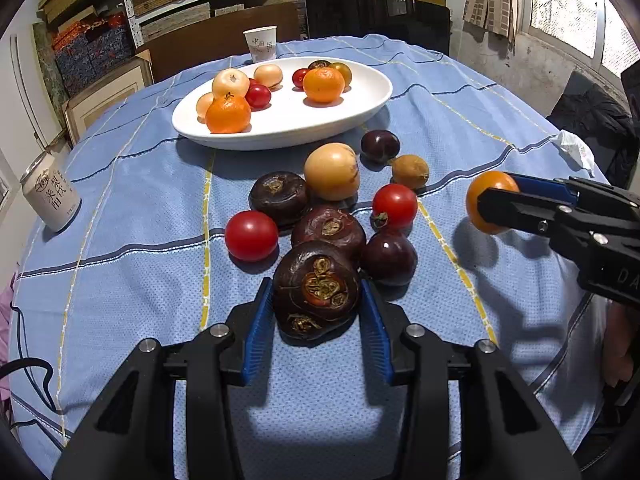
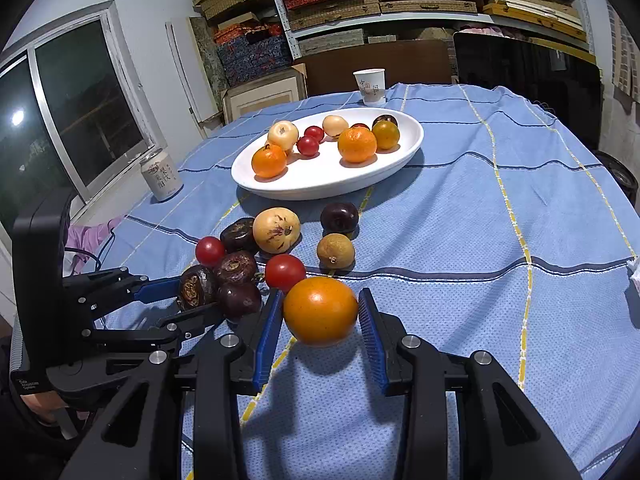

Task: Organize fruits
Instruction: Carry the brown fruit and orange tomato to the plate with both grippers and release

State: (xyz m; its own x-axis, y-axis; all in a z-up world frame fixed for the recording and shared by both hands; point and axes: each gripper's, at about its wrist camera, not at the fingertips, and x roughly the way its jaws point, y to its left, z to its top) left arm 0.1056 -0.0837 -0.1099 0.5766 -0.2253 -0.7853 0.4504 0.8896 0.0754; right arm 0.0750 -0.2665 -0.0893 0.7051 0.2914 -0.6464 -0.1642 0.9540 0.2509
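Observation:
A white oval plate [image 1: 360, 110] [image 2: 404, 156] at the back of the table holds oranges, red tomatoes and pale fruits. In front of it lies a loose cluster of fruit. My left gripper [image 1: 316, 312] is open around a dark brown water chestnut [image 1: 316, 288], its blue pads [image 1: 258, 320] on either side; it also shows in the right wrist view [image 2: 192, 286]. My right gripper [image 2: 320, 320] is open around an orange tomato [image 2: 320, 310] [image 1: 486, 200] resting on the cloth; a small gap shows at each pad.
A blue checked cloth [image 1: 460, 120] covers the round table. A drink can [image 1: 50, 192] [image 2: 160, 176] stands at the left edge, a paper cup [image 1: 260, 44] [image 2: 370, 86] behind the plate. Crumpled tissue [image 1: 572, 148] lies at right. Shelves and boxes stand behind.

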